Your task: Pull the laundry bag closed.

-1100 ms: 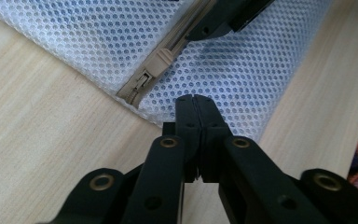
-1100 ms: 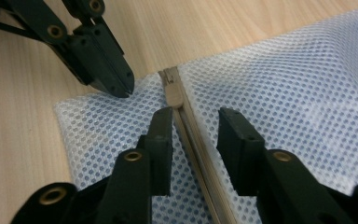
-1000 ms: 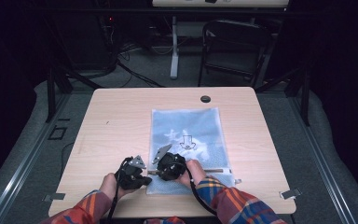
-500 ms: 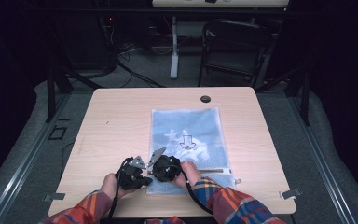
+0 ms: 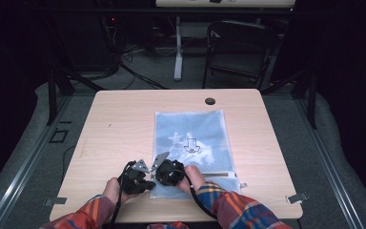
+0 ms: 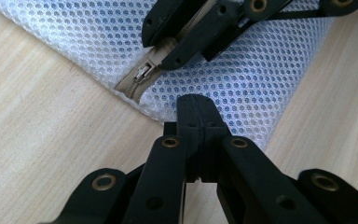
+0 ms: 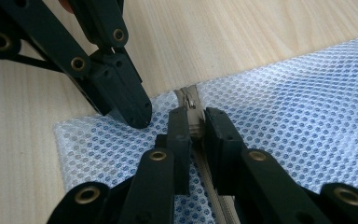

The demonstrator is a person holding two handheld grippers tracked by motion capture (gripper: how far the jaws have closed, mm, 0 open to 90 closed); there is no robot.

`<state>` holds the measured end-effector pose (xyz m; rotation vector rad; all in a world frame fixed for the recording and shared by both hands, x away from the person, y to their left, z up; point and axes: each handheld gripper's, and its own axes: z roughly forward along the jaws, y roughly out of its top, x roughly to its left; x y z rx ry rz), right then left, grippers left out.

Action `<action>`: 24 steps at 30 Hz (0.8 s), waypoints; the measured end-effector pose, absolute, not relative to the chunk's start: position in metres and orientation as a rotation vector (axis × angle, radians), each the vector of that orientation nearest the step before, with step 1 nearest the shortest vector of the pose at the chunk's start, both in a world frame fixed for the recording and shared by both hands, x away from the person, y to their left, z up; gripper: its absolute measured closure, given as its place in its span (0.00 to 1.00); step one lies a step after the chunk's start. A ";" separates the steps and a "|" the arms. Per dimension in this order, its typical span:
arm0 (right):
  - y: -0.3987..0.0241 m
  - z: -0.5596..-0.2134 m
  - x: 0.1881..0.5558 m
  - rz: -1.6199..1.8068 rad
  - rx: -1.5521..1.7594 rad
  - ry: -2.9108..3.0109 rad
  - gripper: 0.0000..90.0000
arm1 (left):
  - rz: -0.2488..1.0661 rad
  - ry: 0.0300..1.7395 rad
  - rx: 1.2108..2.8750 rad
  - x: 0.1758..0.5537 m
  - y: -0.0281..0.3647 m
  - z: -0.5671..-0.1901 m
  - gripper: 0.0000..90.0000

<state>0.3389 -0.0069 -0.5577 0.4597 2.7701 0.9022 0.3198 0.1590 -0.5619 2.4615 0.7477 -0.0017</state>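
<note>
Mesh bag [image 5: 193, 143], white over a pale blue inside, is laid flat on the wooden table [image 5: 124, 124], right of the middle, with its zipped edge turned toward the person's side. A black arrow mark [image 5: 190, 144] is printed near the middle of the bag. At the near left corner of the bag both grippers are brought close together.

The left gripper [image 6: 197, 114] is pressed down on the mesh at that corner, just beside the zipper end; its jaws are seen fully together in the left gripper view, and whether any mesh is pinched between them cannot be told. In the right gripper view this gripper is seen as the black arm [image 7: 121, 100] coming in from the upper left, with its tip on the mesh next to the zipper.

The right gripper [image 7: 196, 126] is set along the tan zipper [image 6: 142, 77], and its jaws have just been closing. The zipper pull [image 7: 193, 122] is seen between the two pads, which are closed narrowly against it from either side. In the high view the two grippers [image 5: 136, 175] [image 5: 169, 171] are seen side by side, held by hands in plaid sleeves [image 5: 228, 210].
</note>
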 end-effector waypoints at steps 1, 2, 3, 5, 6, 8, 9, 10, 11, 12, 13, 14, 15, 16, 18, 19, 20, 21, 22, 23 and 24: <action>-0.009 -0.556 0.340 0.868 0.437 2.776 0.90 | -0.002 0.777 2.430 0.319 0.158 -0.563 1.00; -0.010 -0.556 0.340 0.871 0.435 2.777 0.90 | 0.001 0.769 2.441 0.319 0.159 -0.563 1.00; -0.011 -0.557 0.340 0.881 0.439 2.779 0.90 | 0.000 0.771 2.439 0.319 0.158 -0.563 1.00; -0.011 -0.557 0.340 0.882 0.440 2.779 0.90 | 0.001 0.773 2.437 0.319 0.158 -0.563 1.00; -0.012 -0.557 0.340 0.889 0.440 2.779 0.90 | 0.001 0.774 2.437 0.319 0.158 -0.563 1.00; -0.012 -0.558 0.340 0.892 0.440 2.780 0.90 | -0.003 0.779 2.435 0.319 0.159 -0.563 1.00; -0.013 -0.558 0.341 0.890 0.436 2.780 0.90 | -0.005 0.783 2.433 0.319 0.159 -0.563 1.00; -0.013 -0.558 0.340 0.890 0.432 2.779 0.90 | -0.006 0.779 2.436 0.319 0.159 -0.563 1.00; -0.013 -0.557 0.340 0.882 0.429 2.780 0.90 | -0.006 0.780 2.436 0.319 0.159 -0.563 1.00; -0.013 -0.558 0.340 0.887 0.434 2.774 0.90 | -0.007 0.782 2.434 0.319 0.159 -0.563 1.00; -0.014 -0.558 0.340 0.888 0.432 2.772 0.90 | -0.007 0.783 2.433 0.319 0.159 -0.563 1.00; -0.014 -0.558 0.340 0.888 0.429 2.776 0.90 | -0.009 0.783 2.432 0.319 0.160 -0.563 1.00; -0.015 -0.558 0.340 0.882 0.427 2.777 0.90 | -0.014 0.783 2.430 0.320 0.160 -0.564 1.00; -0.015 -0.558 0.340 0.885 0.426 2.776 0.90 | -0.024 0.794 2.421 0.320 0.161 -0.564 1.00; -0.014 -0.558 0.340 0.883 0.426 2.774 0.90 | -0.033 0.797 2.414 0.321 0.162 -0.564 1.00; -0.014 -0.558 0.340 0.875 0.422 2.777 0.90 | -0.034 0.810 2.403 0.322 0.164 -0.564 1.00; -0.014 -0.558 0.339 0.878 0.423 2.776 0.90 | -0.029 0.823 2.388 0.324 0.165 -0.564 1.00; -0.014 -0.558 0.339 0.898 0.430 2.774 0.90 | -0.018 0.834 2.376 0.325 0.166 -0.564 0.98; -0.014 -0.558 0.340 0.901 0.429 2.774 0.90 | -0.008 0.829 2.381 0.326 0.167 -0.564 0.97; -0.014 -0.558 0.340 0.902 0.428 2.774 0.90 | 0.002 0.832 2.371 0.327 0.167 -0.565 0.96; -0.014 -0.558 0.340 0.902 0.428 2.774 0.90 | 0.010 0.817 2.364 0.328 0.166 -0.565 0.96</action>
